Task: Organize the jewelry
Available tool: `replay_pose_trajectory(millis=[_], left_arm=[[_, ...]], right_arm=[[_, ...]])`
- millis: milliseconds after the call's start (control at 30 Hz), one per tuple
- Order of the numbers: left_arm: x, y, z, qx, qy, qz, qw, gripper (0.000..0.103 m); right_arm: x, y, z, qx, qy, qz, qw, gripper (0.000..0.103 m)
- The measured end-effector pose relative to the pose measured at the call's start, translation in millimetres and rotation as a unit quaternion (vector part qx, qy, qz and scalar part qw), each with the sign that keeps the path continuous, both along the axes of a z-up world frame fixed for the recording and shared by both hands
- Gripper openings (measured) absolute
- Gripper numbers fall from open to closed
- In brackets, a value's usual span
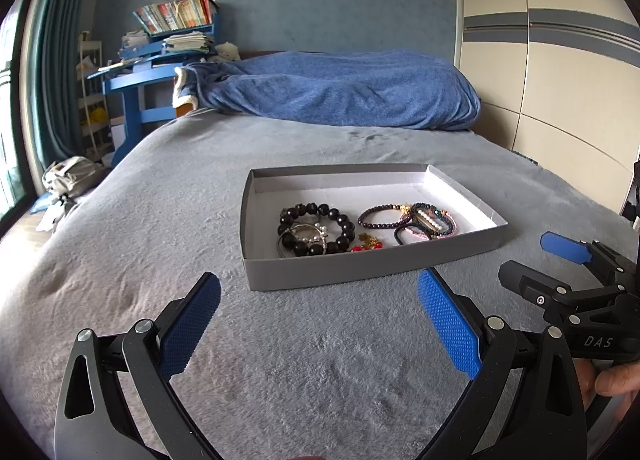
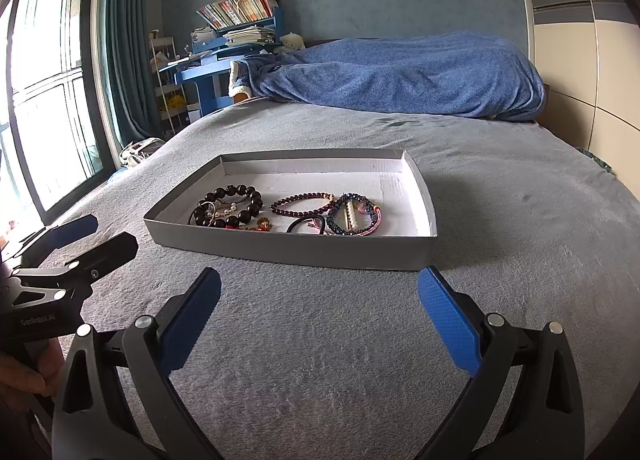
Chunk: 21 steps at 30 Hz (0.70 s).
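Observation:
A shallow grey cardboard tray [image 1: 320, 274] [image 2: 280, 250] lies on the grey bed. In it are a black bead bracelet [image 1: 344, 227] [image 2: 256, 201], a dark red bead bracelet [image 1: 380, 211] [image 2: 300, 199], a pile of coloured bracelets with a pearl clip [image 1: 430, 219] [image 2: 354, 215], a black hair tie [image 1: 404, 234] [image 2: 304, 224] and a small red and gold piece [image 1: 366, 244] [image 2: 262, 224]. My left gripper [image 1: 320, 284] is open and empty, just short of the tray's near wall. My right gripper [image 2: 320, 284] is open and empty, also just short of the tray.
A rumpled blue blanket [image 1: 340, 87] [image 2: 400, 75] lies at the head of the bed. A blue desk with books [image 1: 160, 43] [image 2: 232, 43] stands at the back left. A wardrobe [image 1: 560, 59] lines the right. A window [image 2: 52, 91] is at the left.

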State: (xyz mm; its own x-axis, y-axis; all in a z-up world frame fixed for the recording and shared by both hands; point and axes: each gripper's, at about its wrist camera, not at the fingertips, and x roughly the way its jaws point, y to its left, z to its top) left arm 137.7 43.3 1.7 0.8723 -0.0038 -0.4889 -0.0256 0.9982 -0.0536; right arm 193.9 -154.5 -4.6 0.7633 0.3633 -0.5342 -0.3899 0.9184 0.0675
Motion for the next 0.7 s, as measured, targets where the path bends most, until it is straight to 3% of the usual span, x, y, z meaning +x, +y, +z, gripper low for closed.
replay_pose_trajectory(millis=[700], left_arm=[[1.1,0.3,-0.5,0.002,-0.001,-0.001,1.0000,0.098]], right_arm=[[0.0,0.0,0.2,0.001,0.001,0.000,1.000,0.097]])
